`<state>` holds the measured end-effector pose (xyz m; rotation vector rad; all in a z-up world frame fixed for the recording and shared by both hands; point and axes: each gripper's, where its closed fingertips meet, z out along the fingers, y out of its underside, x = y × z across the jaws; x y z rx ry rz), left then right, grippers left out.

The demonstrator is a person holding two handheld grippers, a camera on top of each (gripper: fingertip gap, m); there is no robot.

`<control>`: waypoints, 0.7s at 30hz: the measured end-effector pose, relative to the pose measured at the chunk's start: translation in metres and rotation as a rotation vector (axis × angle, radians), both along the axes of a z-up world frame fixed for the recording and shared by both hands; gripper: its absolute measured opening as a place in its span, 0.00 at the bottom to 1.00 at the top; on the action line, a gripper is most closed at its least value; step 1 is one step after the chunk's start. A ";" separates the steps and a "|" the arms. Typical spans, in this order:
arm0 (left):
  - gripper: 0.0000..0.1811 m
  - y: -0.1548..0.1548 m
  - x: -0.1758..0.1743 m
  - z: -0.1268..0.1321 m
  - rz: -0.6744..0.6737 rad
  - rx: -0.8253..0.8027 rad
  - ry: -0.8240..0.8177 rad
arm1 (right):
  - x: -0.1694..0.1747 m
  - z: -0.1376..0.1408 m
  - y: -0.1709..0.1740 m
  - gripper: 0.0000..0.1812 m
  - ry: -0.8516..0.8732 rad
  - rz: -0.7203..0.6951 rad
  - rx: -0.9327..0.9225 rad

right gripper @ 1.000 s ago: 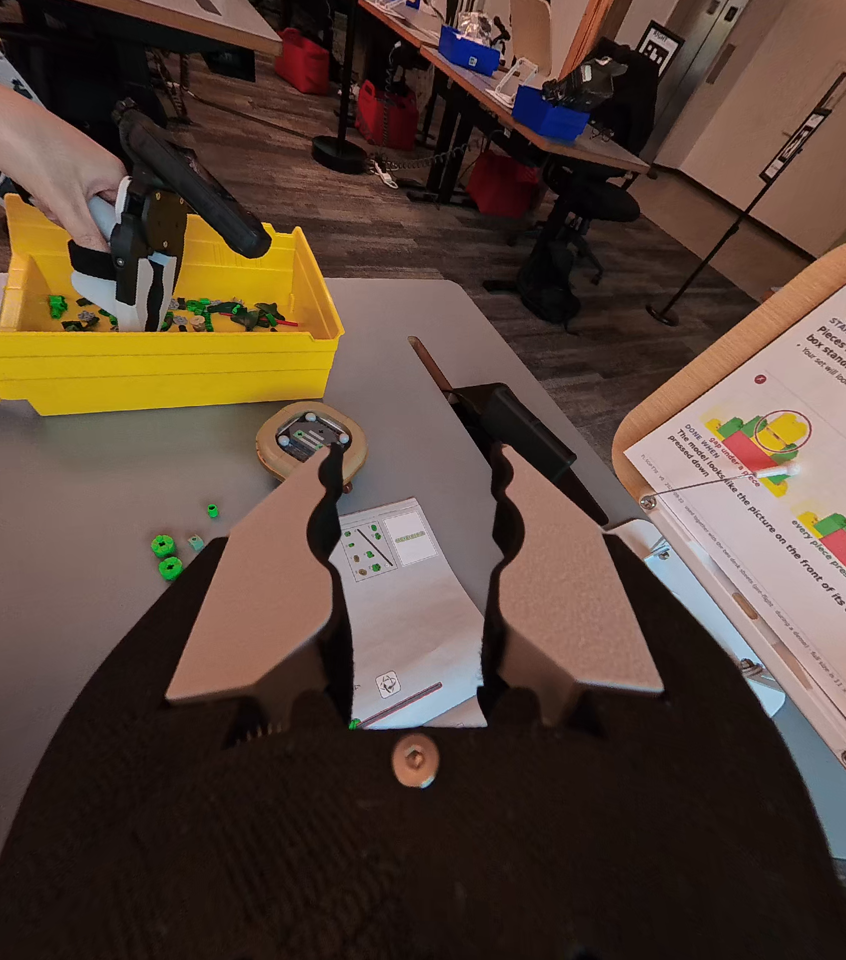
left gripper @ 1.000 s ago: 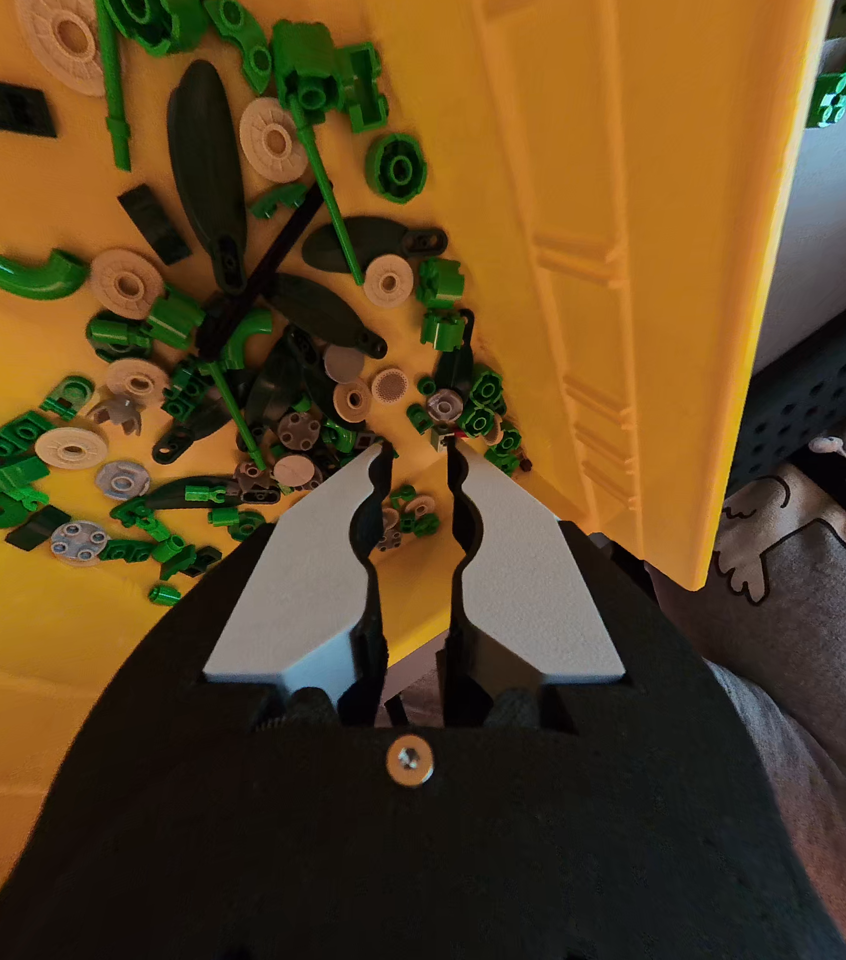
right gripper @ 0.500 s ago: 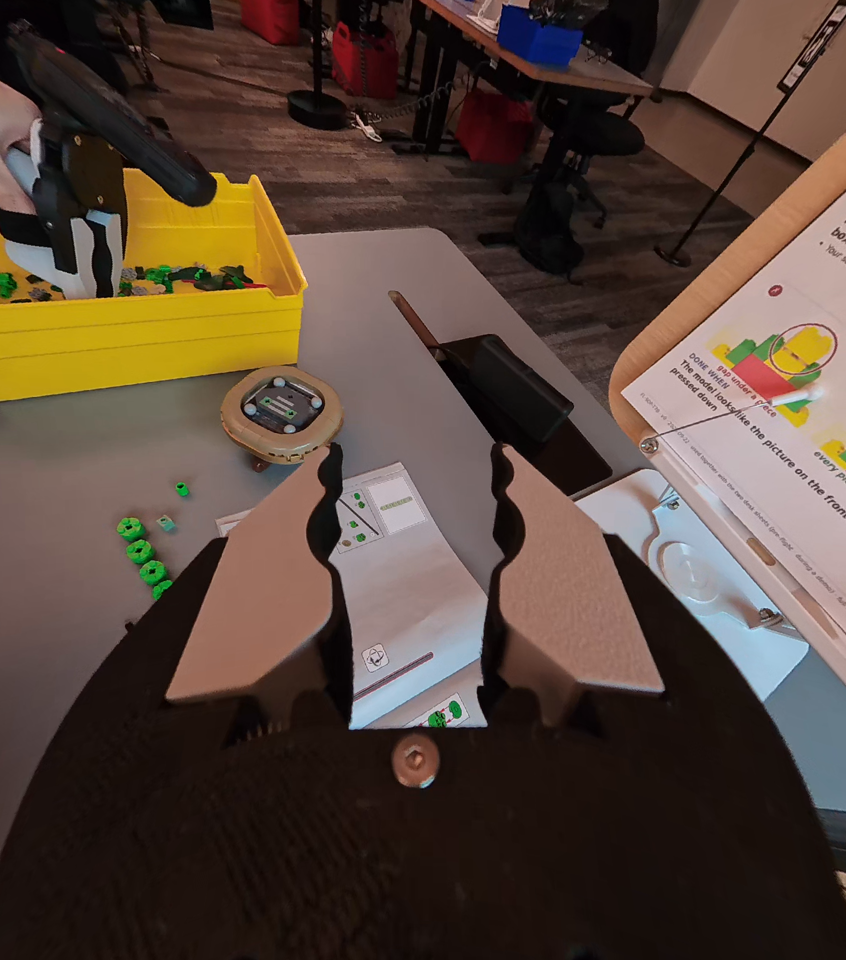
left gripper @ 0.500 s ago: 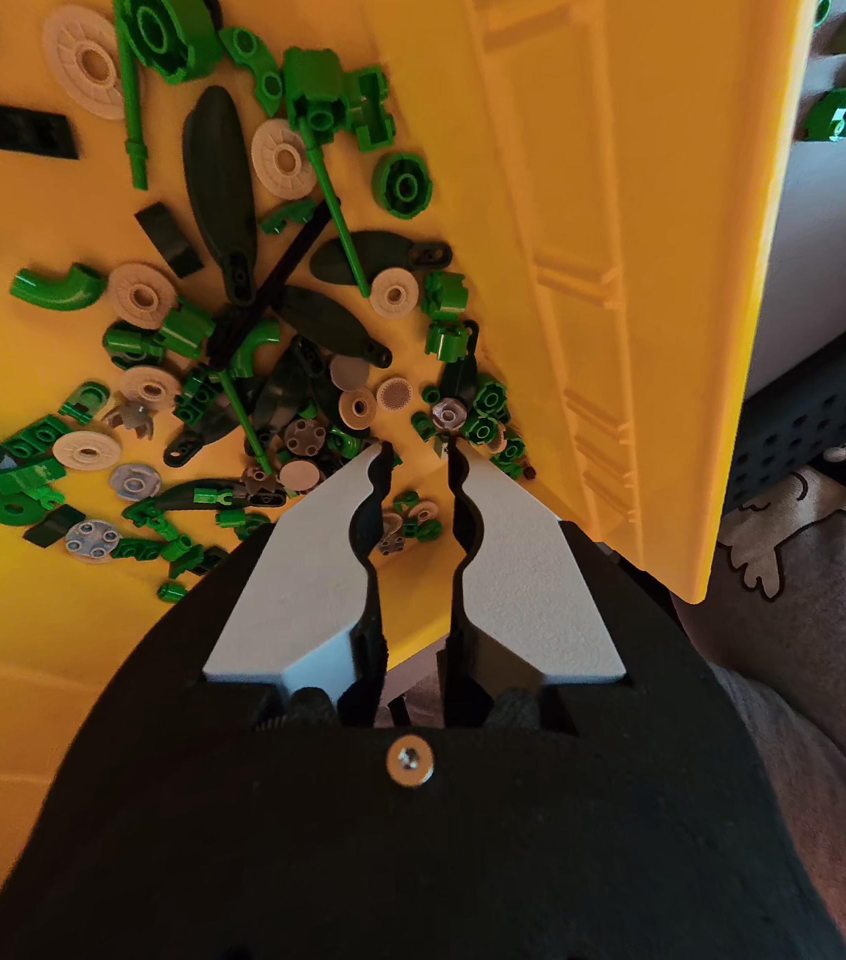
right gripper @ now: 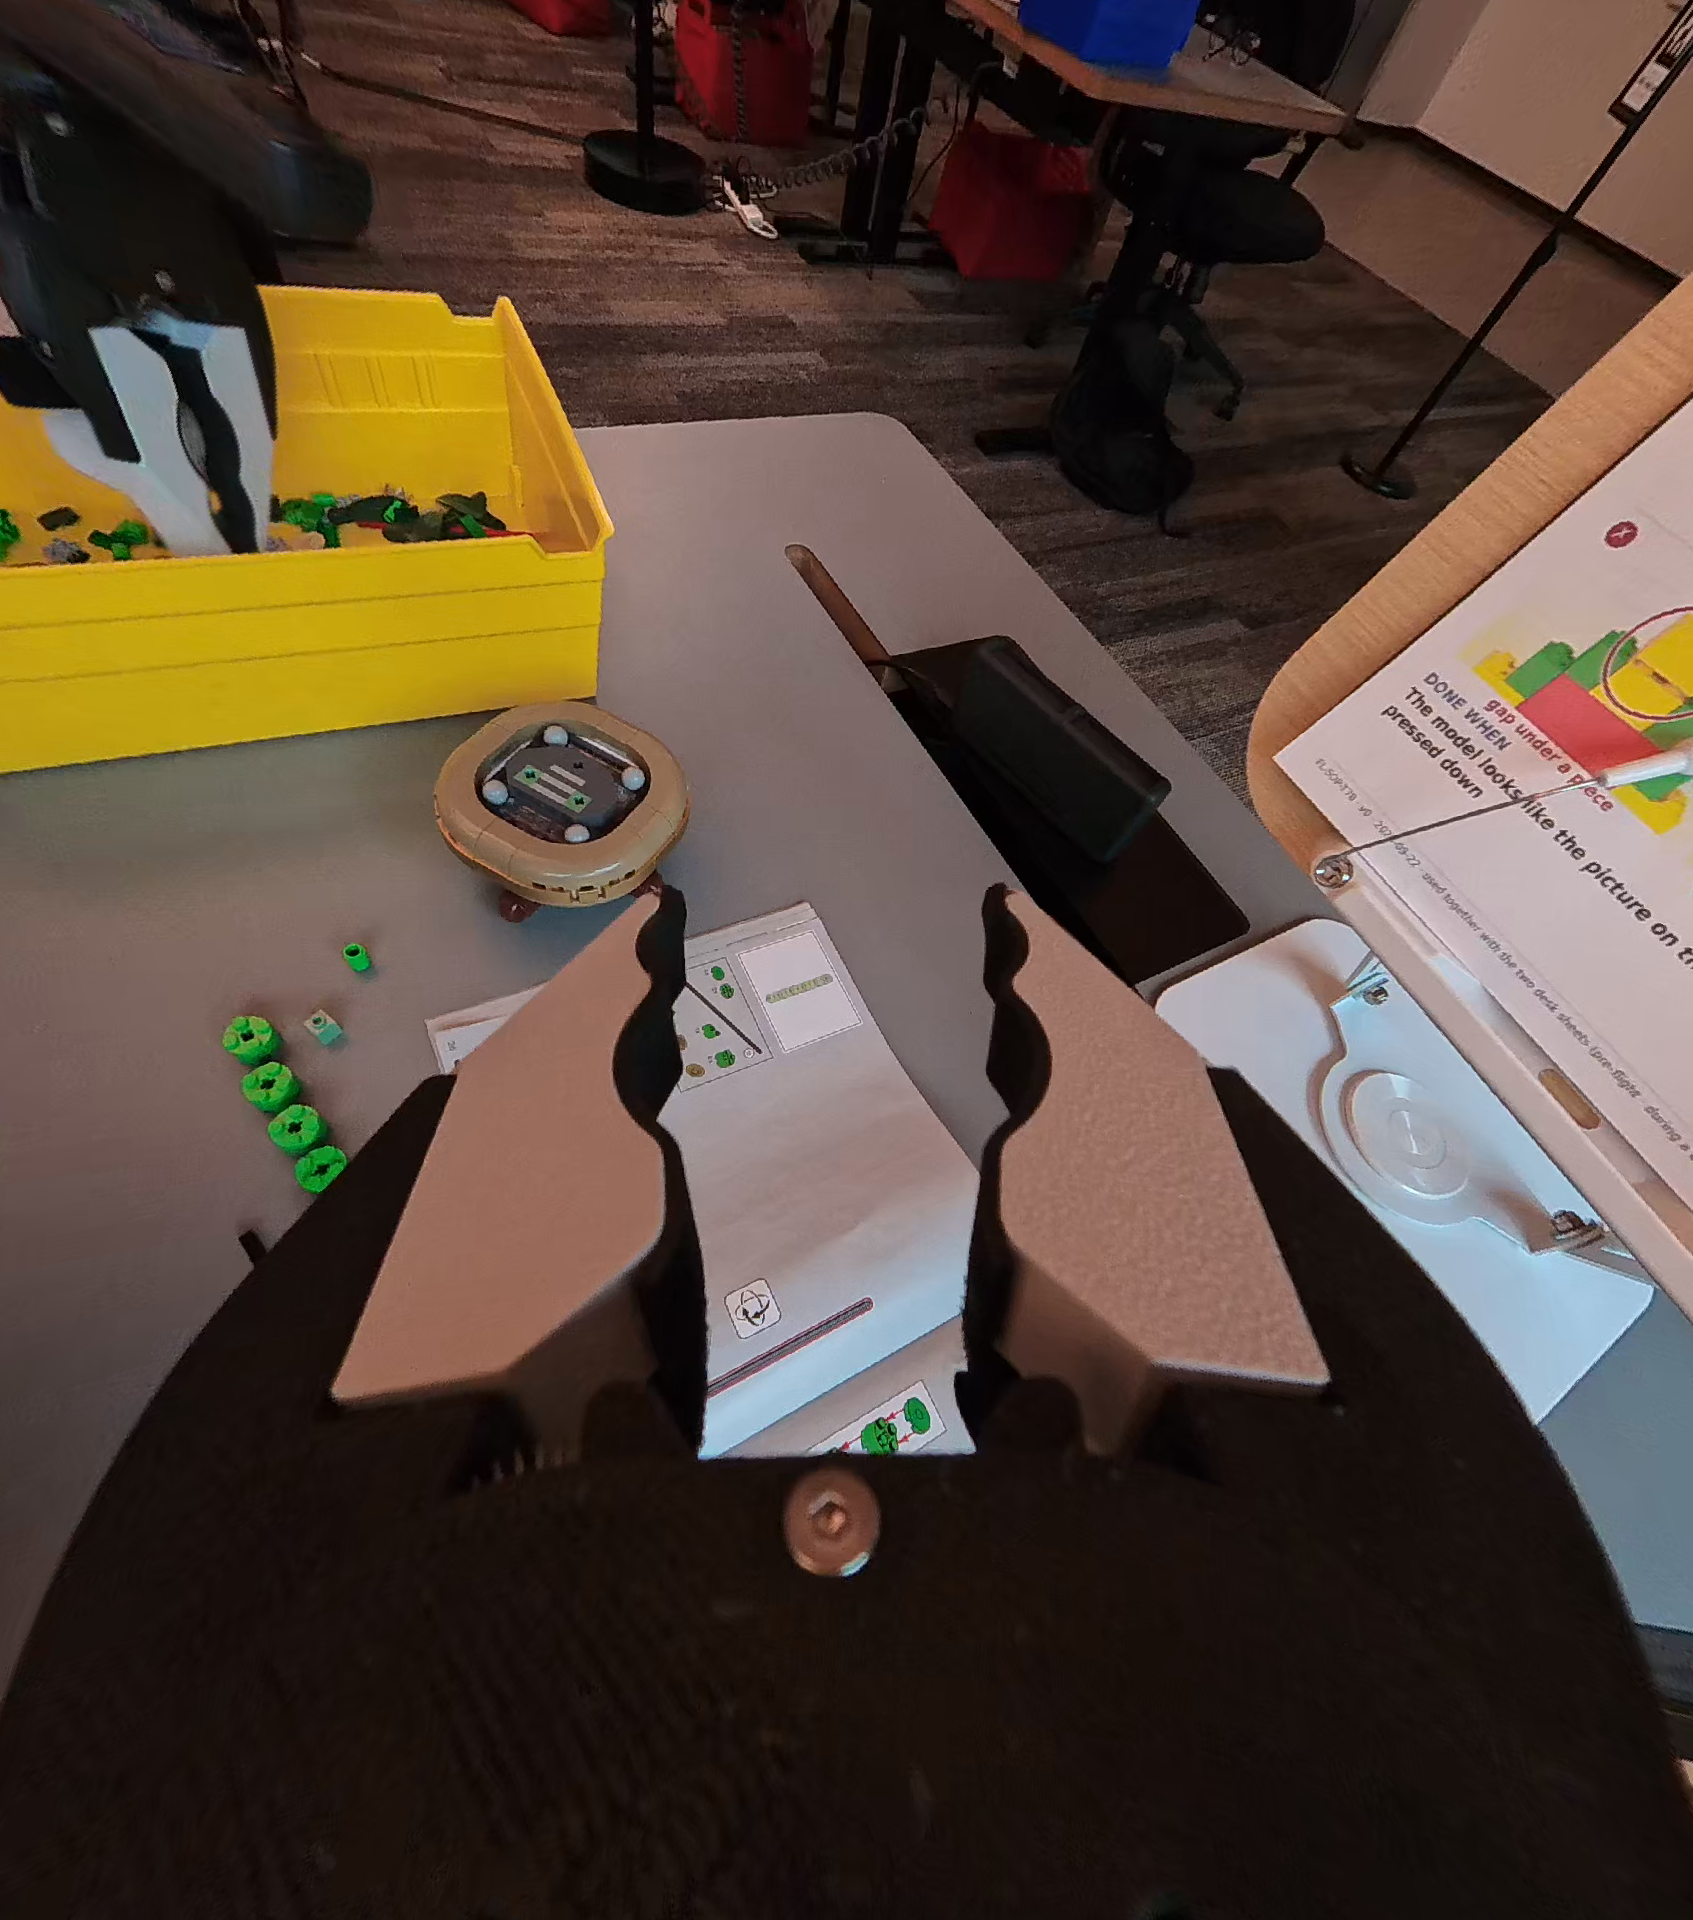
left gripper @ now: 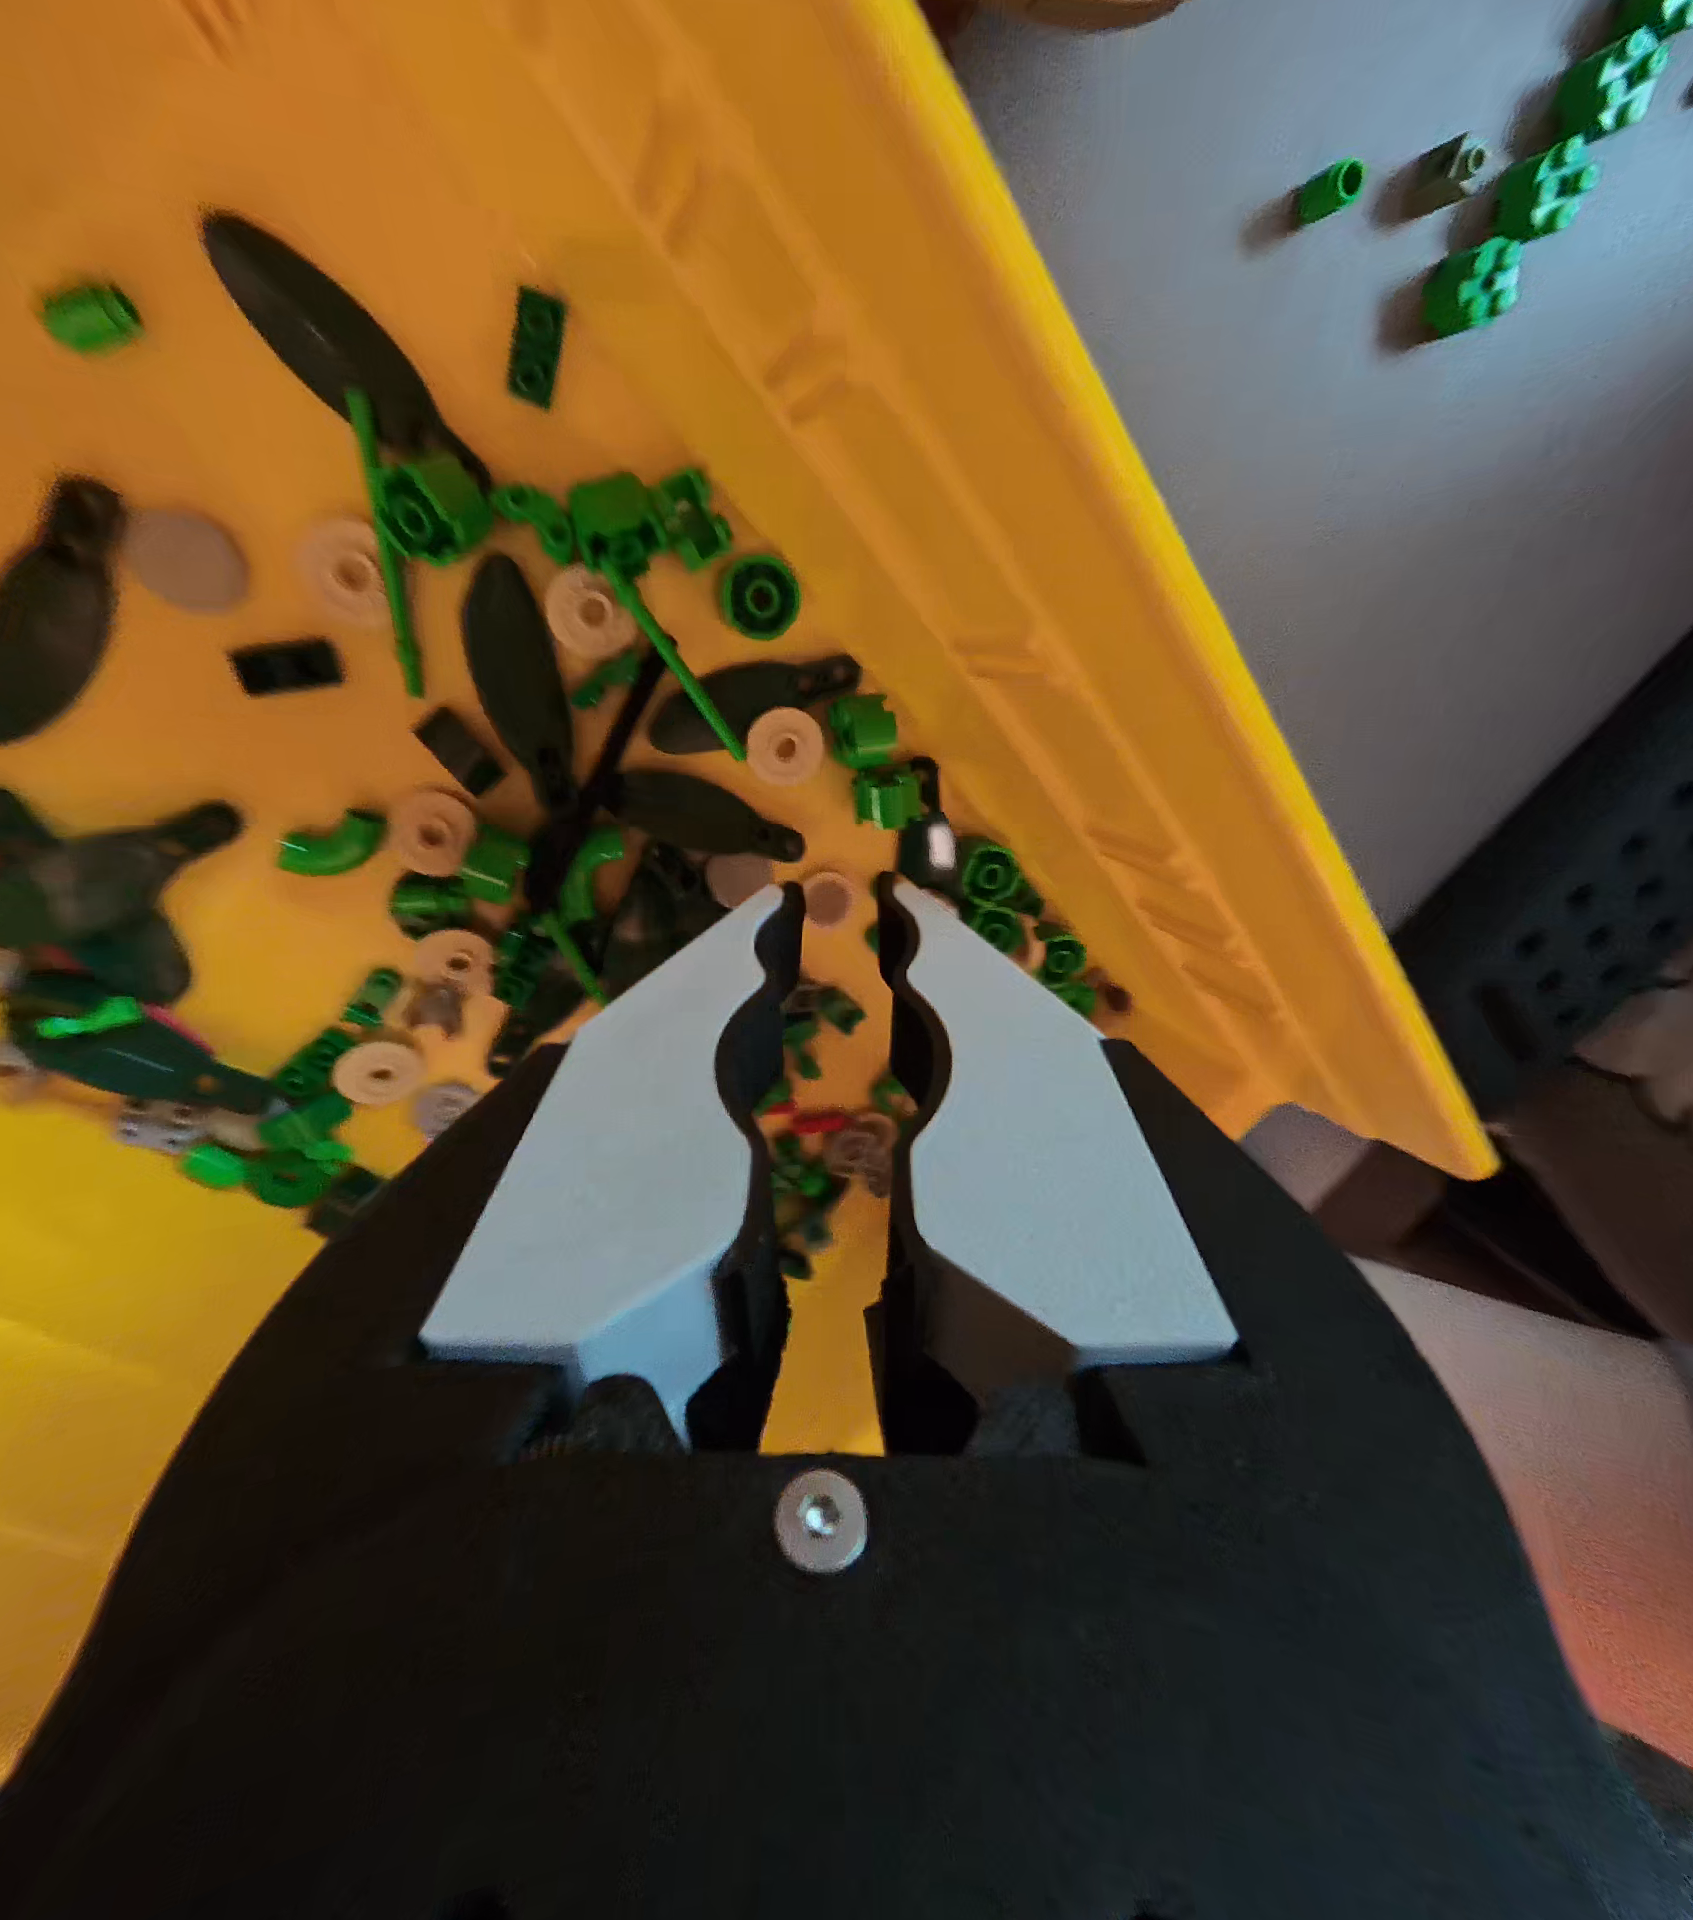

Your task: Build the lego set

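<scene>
My left gripper [left gripper: 834, 894] hangs inside the yellow bin [left gripper: 925, 416], its tips just over a heap of green, black and tan lego pieces [left gripper: 613, 810]. A small tan round piece [left gripper: 828, 899] shows in the narrow gap between the tips. The jaws stand slightly apart and hold nothing. In the right wrist view the left gripper [right gripper: 198, 520] points down into the bin [right gripper: 250, 644]. My right gripper [right gripper: 826, 904] is open and empty above the instruction booklet [right gripper: 821, 1143]. A tan round base model [right gripper: 561, 800] stands in front of the bin.
Several green round bricks [right gripper: 281, 1101] lie in a row on the grey table left of the booklet, with two small pieces [right gripper: 356, 956] beside them. A black box [right gripper: 1050, 748], a white plate [right gripper: 1393, 1143] and a wooden board with a printed sheet [right gripper: 1600, 779] are at the right. The grippers' ends are close to 35 cm from one another. The tan round base model [right gripper: 561, 800] is about equally far from each gripper, around 20 cm.
My left gripper has pushed further along the bin floor, its tips now over the tan round piece. My right gripper has come lower and closer to the booklet and the base model.
</scene>
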<state>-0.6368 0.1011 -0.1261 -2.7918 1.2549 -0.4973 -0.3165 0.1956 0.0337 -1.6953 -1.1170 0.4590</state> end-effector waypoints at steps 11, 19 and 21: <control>0.01 -0.018 -0.013 -0.016 -0.189 0.027 0.045 | -0.001 0.005 -0.002 0.32 0.007 0.001 0.008; 0.01 -0.030 -0.006 -0.026 -0.206 -0.080 0.016 | -0.001 0.010 -0.005 0.32 0.007 0.005 0.022; 0.01 -0.030 -0.006 -0.028 -0.212 -0.085 0.020 | -0.002 0.010 -0.005 0.32 0.007 0.007 0.022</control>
